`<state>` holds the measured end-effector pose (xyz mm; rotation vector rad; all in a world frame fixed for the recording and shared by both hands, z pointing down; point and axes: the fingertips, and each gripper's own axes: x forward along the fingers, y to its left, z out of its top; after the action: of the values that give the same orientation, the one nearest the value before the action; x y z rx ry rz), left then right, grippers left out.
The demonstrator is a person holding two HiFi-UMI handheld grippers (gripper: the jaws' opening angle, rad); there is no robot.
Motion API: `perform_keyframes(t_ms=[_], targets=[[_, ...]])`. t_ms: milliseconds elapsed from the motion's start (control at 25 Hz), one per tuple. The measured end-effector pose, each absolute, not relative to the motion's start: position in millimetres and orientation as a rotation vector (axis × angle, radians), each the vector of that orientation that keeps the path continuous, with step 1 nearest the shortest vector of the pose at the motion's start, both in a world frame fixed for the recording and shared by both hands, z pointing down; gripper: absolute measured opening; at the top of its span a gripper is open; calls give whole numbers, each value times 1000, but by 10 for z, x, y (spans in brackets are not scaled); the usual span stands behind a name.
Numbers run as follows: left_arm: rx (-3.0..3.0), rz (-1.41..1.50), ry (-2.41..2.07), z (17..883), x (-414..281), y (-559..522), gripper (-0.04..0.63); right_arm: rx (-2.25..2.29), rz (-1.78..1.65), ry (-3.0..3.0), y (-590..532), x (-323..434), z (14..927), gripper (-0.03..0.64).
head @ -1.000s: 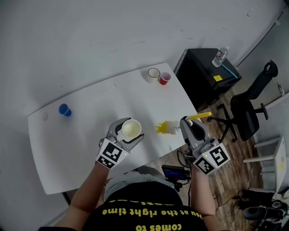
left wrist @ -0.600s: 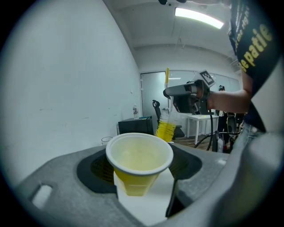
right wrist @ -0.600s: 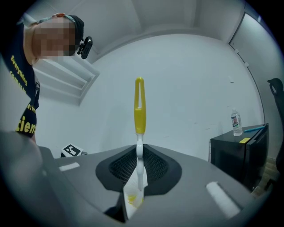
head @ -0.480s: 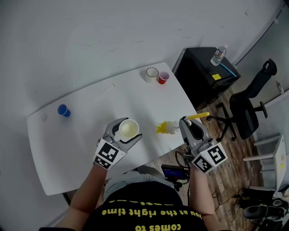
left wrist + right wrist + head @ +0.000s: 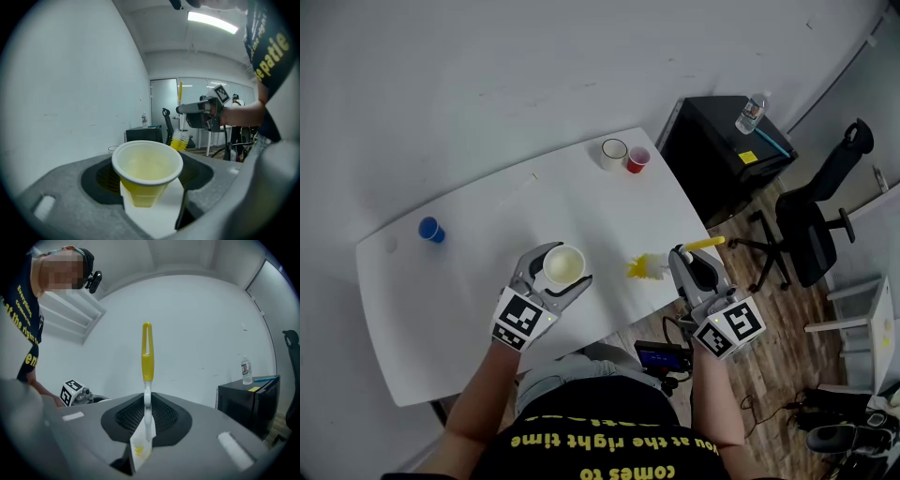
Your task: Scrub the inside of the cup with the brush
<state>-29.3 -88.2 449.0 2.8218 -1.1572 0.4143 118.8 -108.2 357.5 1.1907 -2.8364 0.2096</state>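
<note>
My left gripper [image 5: 551, 274] is shut on a yellow paper cup [image 5: 564, 264] and holds it upright over the white table [image 5: 469, 234]. In the left gripper view the cup [image 5: 146, 168] sits between the jaws with its pale inside showing. My right gripper [image 5: 682, 258] is shut on a brush with yellow-white bristles [image 5: 645, 268] pointing left towards the cup and a yellow handle [image 5: 705, 244] sticking out right. The brush is apart from the cup, a short gap to its right. In the right gripper view the brush handle [image 5: 147, 352] rises from the shut jaws.
A blue cup [image 5: 431, 230] stands at the table's far left. A white mug [image 5: 615, 152] and a red cup [image 5: 637, 160] stand at the far right corner. Beyond the table's right edge are a black cabinet [image 5: 722, 155] with a water bottle [image 5: 751, 113] and an office chair [image 5: 825, 220].
The left gripper with the cup has drifted slightly left and away from me. The right gripper and brush have barely moved. Both grips are unchanged.
</note>
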Motion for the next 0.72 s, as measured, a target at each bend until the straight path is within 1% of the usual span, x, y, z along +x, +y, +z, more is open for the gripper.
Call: perform_keyframes(t_ms=[720], targets=[[2817, 420, -1164, 4507, -290, -862, 345, 1186, 223, -2828, -1043, 1184, 3602, 41]])
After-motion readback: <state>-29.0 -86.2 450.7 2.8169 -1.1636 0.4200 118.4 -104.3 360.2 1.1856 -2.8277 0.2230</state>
